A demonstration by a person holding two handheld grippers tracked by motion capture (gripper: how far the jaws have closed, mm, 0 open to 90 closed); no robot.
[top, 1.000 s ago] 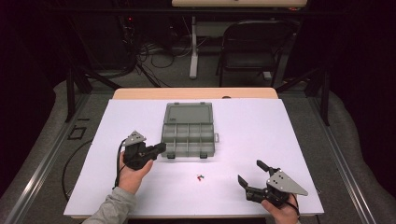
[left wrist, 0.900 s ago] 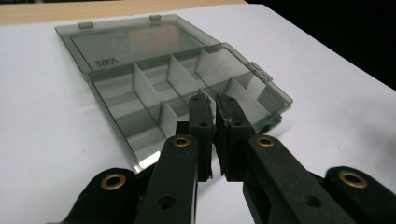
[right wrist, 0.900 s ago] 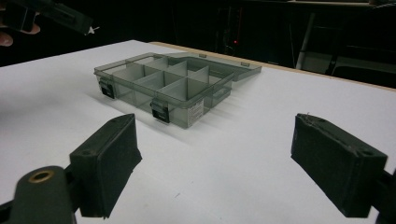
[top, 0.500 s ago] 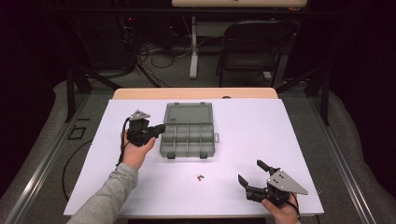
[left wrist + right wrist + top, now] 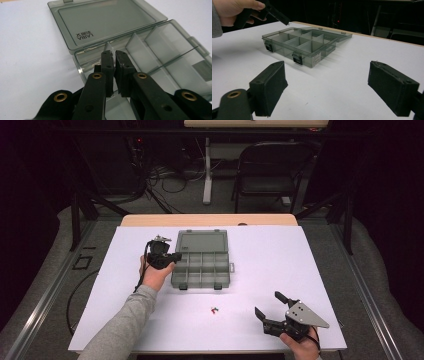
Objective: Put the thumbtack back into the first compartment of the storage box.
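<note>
This looked like a lab or recording studio. Dark curtained walls enclosed a white-covered wooden surface (image 5: 310, 265), with tangled black cables (image 5: 165, 175) and a black folding metal chair (image 5: 272, 170) behind it.

The worktop (image 5: 320, 270) is covered in plain white, with a strip of bare wood (image 5: 210, 220) showing along its far edge. It stands on a grey carpeted floor (image 5: 380, 270), and metal rails (image 5: 45, 292) run beside it on the left and right. Beyond the far edge the room is dark. A black folding chair (image 5: 272, 170) stands at the far right, and just left of it a white post (image 5: 206, 170) rises from the floor. Loose cables (image 5: 165, 180) lie tangled at the far left.
</note>
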